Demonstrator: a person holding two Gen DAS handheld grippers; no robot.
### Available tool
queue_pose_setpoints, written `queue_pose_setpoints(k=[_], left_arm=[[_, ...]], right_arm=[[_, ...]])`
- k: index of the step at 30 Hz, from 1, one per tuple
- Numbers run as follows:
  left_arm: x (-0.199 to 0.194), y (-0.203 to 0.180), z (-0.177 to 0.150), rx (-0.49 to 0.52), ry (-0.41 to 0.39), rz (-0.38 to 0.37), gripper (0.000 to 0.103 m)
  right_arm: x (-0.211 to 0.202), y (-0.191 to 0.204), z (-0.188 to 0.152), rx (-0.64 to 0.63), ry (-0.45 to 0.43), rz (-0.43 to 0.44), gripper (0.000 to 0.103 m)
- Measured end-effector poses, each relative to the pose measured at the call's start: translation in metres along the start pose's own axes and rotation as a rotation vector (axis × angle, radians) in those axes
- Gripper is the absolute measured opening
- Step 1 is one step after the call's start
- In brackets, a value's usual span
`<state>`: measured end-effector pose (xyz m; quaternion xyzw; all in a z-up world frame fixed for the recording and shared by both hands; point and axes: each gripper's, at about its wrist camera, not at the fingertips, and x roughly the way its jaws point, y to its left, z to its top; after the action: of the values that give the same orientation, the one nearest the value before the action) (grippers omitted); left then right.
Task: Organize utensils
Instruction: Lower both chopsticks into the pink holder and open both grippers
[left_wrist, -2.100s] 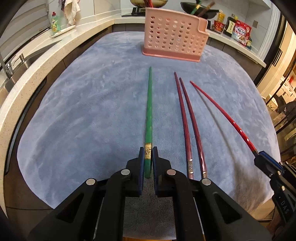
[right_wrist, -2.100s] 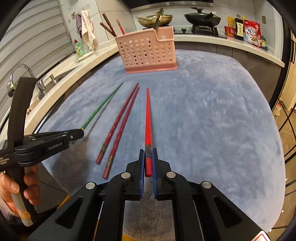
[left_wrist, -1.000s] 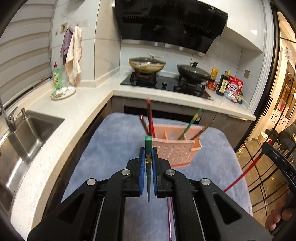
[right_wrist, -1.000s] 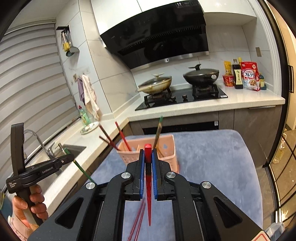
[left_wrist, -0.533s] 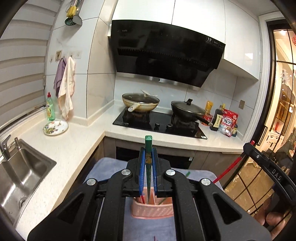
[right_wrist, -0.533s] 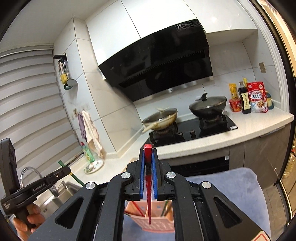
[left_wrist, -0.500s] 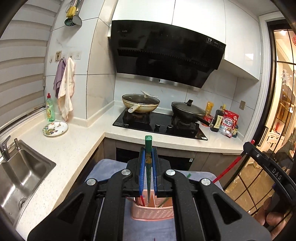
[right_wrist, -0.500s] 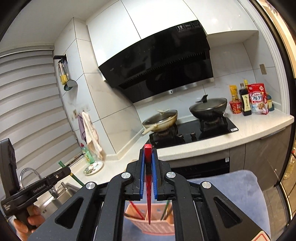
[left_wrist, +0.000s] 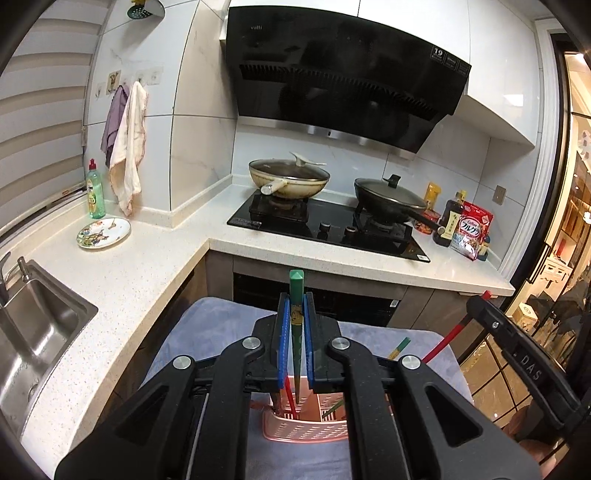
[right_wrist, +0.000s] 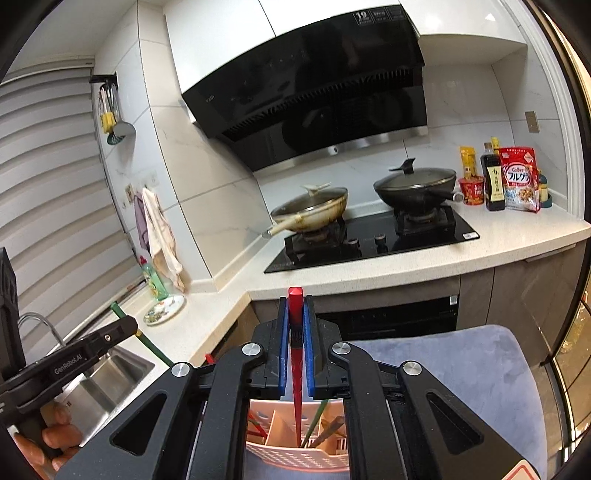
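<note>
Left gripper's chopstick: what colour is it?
Green chopstick with a small gold band, pinched in the left gripper; clearest in the left wrist view.

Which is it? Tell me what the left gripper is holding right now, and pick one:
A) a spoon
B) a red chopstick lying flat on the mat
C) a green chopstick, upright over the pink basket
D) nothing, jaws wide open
C. In the left wrist view the left gripper is clamped on a green chopstick, held upright with its tip pointing down over the pink basket.
</note>
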<state>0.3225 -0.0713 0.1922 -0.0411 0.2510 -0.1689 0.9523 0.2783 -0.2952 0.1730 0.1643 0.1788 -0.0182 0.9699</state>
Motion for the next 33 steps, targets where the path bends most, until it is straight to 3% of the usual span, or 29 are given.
queue_pose_setpoints(k=[6, 7, 9, 11, 17, 25, 33], left_arm=[[0.007, -0.001, -0.01, -0.001, 0.027, 0.03, 0.007], [0.007, -0.001, -0.011, 0.001, 0.028, 0.038, 0.007], [0.007, -0.002, -0.013, 0.011, 0.036, 0.055, 0.011], [0.005, -0.003, -0.015, 0.015, 0.037, 0.067, 0.023], [-0.009, -0.01, -0.018, 0.046, 0.018, 0.101, 0.032], [-0.036, -0.021, -0.024, 0.075, -0.006, 0.106, 0.033], [-0.064, -0.021, -0.05, 0.086, 0.001, 0.114, 0.033]], right_arm=[[0.011, -0.001, -0.014, -0.007, 0.04, -0.012, 0.007], [0.01, 0.0, -0.015, -0.007, 0.039, -0.014, 0.011], [0.008, -0.001, -0.016, -0.006, 0.039, -0.017, 0.014], [0.003, -0.002, -0.016, -0.005, 0.038, -0.016, 0.017], [-0.017, 0.003, -0.014, -0.024, 0.022, -0.013, 0.02], [-0.049, 0.01, -0.027, -0.046, 0.026, 0.001, 0.02], [-0.087, 0.02, -0.068, -0.091, 0.075, 0.012, 0.02]])
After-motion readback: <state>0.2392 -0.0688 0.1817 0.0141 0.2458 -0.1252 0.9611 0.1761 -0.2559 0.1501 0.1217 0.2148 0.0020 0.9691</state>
